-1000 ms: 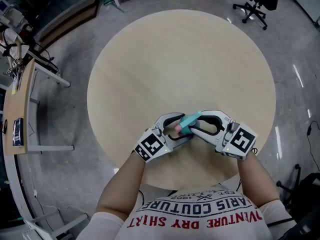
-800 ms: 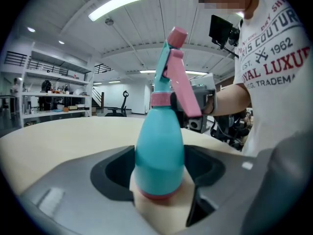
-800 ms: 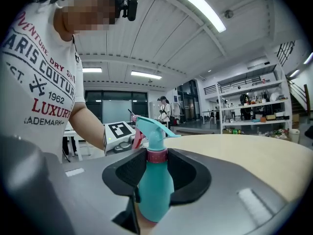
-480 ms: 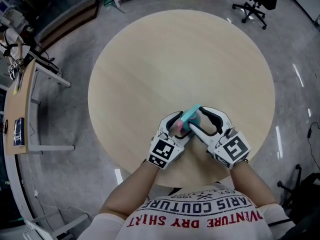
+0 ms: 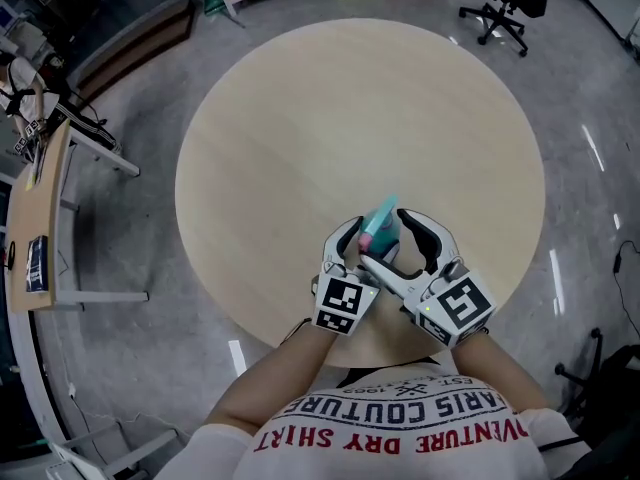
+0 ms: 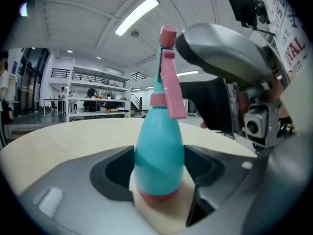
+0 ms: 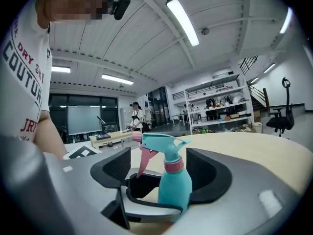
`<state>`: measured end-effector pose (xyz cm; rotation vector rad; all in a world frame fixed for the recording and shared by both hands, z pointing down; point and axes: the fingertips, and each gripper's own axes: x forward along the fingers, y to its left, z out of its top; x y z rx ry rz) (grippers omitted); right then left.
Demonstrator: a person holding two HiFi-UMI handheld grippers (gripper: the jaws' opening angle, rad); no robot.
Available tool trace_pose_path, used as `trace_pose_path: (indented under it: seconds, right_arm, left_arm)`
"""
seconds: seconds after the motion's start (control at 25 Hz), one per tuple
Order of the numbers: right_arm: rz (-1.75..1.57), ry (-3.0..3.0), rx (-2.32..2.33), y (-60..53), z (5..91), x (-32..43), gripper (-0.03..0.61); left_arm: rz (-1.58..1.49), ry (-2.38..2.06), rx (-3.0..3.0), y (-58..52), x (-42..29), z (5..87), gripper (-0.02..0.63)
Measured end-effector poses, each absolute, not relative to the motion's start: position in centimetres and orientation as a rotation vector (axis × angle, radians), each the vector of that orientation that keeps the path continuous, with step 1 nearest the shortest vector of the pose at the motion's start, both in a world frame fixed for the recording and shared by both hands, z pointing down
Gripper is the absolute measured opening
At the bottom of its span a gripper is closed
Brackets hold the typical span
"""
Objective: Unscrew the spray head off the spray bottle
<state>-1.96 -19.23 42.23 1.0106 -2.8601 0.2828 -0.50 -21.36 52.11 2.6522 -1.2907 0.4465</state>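
Your left gripper (image 6: pixel 159 166) is clamped on the lower body of the teal plastic spray bottle (image 6: pixel 159 131), which stands upright near the near edge of the round pale wooden table (image 5: pixel 350 118). Its base looks to rest on the tabletop, though the jaws hide too much to be sure.

Your right gripper (image 7: pixel 160 173) has just been opening. Its jaws now stand spread, with the teal spray head with the pink trigger (image 7: pixel 164 142) and the pink screw collar (image 7: pixel 173 165) between them, and a gap shows on either side.

You seem to be between turns of the unscrewing, with the right hand released to take a fresh bite. The head sits straight on the neck, so it is probably not yet free.

For the next move, roll the right wrist back, close squarely on the collar rather than the trigger, and twist while the left holds the body from turning.
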Motion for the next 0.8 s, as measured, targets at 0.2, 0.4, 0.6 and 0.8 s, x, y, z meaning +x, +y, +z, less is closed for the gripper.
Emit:
trace_pose_path:
  seconds: [0.2,0.4,0.6,0.8]
  right_arm:
    - [0.254,-2.784,1.083,-20.3,42.8,-3.0,0.349]
    - [0.246,-2.775,1.103,-20.5,43.3,-2.3,0.307]
    - [0.251,-2.867,0.854,-19.6,43.2,-2.3,0.302]
    - [0.205,-2.920,0.523,-19.0,42.7,-1.6,0.280]
  left_arm:
    - [0.466,-1.328,2.640,-21.4,-0.3,52.0,0.311]
    - [0.472,-1.304,2.661,-21.3,0.1,52.1,0.310]
    - [0.446,-1.106,2.759,-20.8,-0.1,52.1,0.310]
    - [0.446,-0.843,2.840,-20.4,-0.5,51.8,0.311]
